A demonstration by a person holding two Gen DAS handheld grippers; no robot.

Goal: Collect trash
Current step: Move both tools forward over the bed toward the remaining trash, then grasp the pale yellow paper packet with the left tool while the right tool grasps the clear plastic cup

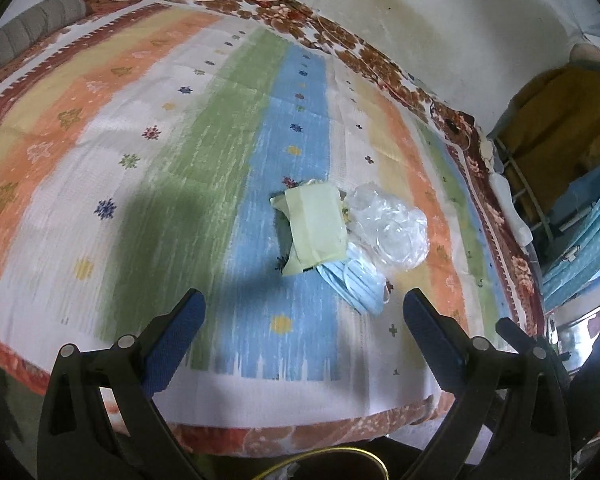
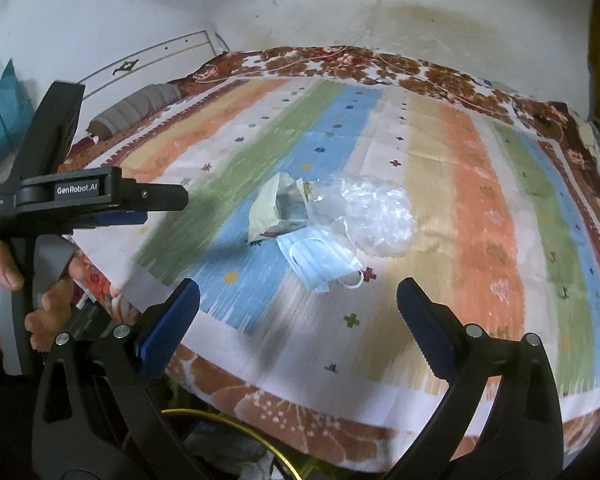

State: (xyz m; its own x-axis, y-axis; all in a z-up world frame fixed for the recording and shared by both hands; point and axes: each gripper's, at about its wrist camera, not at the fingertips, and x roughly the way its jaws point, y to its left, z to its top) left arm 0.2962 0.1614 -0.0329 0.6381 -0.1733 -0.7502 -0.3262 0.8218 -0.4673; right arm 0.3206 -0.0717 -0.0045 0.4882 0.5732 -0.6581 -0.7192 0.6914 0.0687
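hovering over the striped bedspread [image 1: 204,160], both grippers — left gripper [image 1: 304,308], right gripper [image 2: 298,300] — gaping wide and carrying nothing, probably readying a grab; paper packet [image 1: 316,226], clear plastic bag [image 1: 392,224] and blue face mask [image 1: 358,280] lying heaped together mid-bed, just ahead

One legible marking is recorded: "GenRobot.AI", printed in white on the black body of the left gripper [image 2: 162,196], seen from the right wrist view. Smaller white print beside it is too small to be read.
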